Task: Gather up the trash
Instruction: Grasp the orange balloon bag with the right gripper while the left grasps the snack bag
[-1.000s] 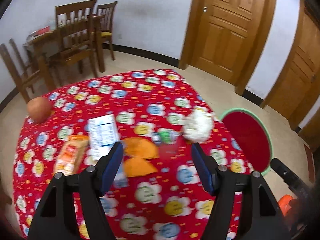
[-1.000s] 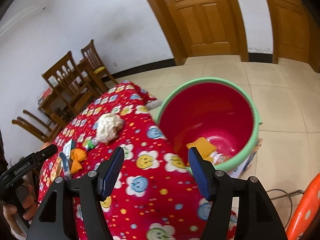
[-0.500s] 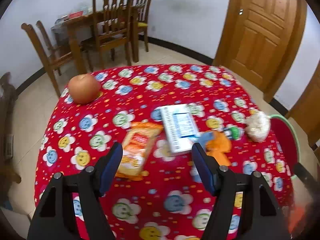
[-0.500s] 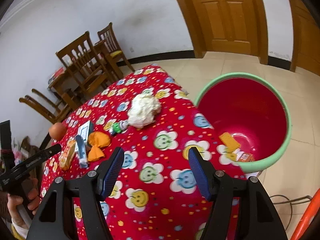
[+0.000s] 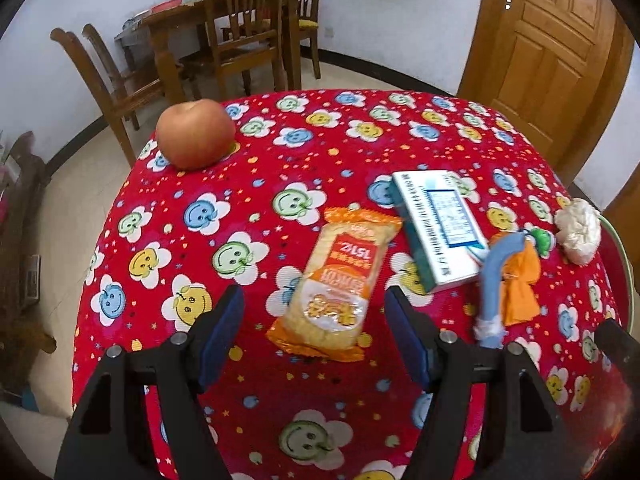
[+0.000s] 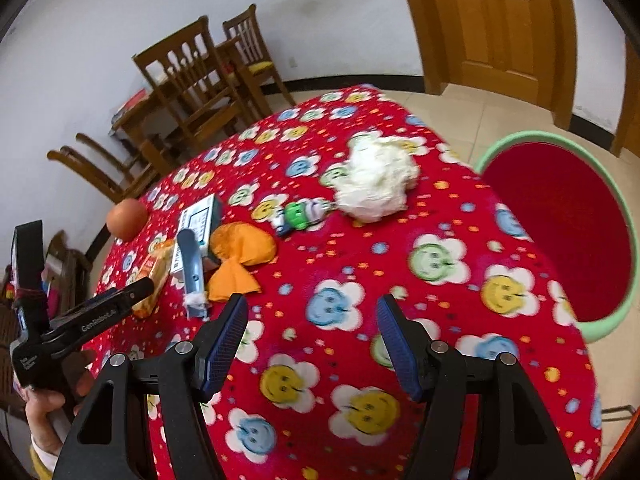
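Left wrist: left tool wide, empty, above snack packet | right tool wide, empty

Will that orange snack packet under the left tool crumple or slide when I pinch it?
The snack packet looks like thin glossy film, so it will probably crumple and feel light. It lies flat on the tablecloth, so a pad may nudge it sideways first.

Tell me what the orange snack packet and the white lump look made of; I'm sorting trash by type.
The snack packet looks like thin glossy plastic film: printed, shiny, with crimped ends. The white lump looks like crumpled matte tissue or paper, soft and irregular, though blur leaves that open.
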A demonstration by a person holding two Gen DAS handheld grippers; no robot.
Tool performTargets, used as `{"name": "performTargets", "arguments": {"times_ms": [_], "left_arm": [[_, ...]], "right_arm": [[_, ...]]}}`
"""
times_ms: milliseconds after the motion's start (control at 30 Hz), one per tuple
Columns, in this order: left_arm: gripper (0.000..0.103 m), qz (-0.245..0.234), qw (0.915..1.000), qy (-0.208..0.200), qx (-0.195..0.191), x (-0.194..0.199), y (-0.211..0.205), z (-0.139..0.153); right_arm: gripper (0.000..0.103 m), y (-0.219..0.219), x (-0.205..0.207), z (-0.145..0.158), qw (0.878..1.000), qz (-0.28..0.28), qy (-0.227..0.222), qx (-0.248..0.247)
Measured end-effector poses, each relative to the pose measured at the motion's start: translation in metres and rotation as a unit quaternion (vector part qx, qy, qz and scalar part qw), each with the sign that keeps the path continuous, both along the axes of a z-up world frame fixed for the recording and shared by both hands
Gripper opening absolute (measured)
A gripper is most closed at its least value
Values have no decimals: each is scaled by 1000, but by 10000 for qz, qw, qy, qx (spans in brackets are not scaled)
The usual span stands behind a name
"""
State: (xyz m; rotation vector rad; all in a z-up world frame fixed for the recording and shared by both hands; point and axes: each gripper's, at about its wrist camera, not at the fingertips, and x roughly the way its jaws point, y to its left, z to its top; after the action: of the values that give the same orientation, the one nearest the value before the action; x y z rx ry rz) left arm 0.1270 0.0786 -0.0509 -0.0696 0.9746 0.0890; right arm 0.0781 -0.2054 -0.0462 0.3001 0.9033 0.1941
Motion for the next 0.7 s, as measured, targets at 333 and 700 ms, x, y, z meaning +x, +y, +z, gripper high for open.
{"name": "performTargets", "arguments": {"times_ms": [333, 700], "left_arm": [[72, 100, 9995, 60, -293, 11, 13, -15], [70, 104, 9994, -19, -326, 10, 15, -19]], "right_arm": [[68, 40, 26, -12, 9992, 350, 173, -69], [28, 65, 39, -22, 9981, 549, 165, -241]]}}
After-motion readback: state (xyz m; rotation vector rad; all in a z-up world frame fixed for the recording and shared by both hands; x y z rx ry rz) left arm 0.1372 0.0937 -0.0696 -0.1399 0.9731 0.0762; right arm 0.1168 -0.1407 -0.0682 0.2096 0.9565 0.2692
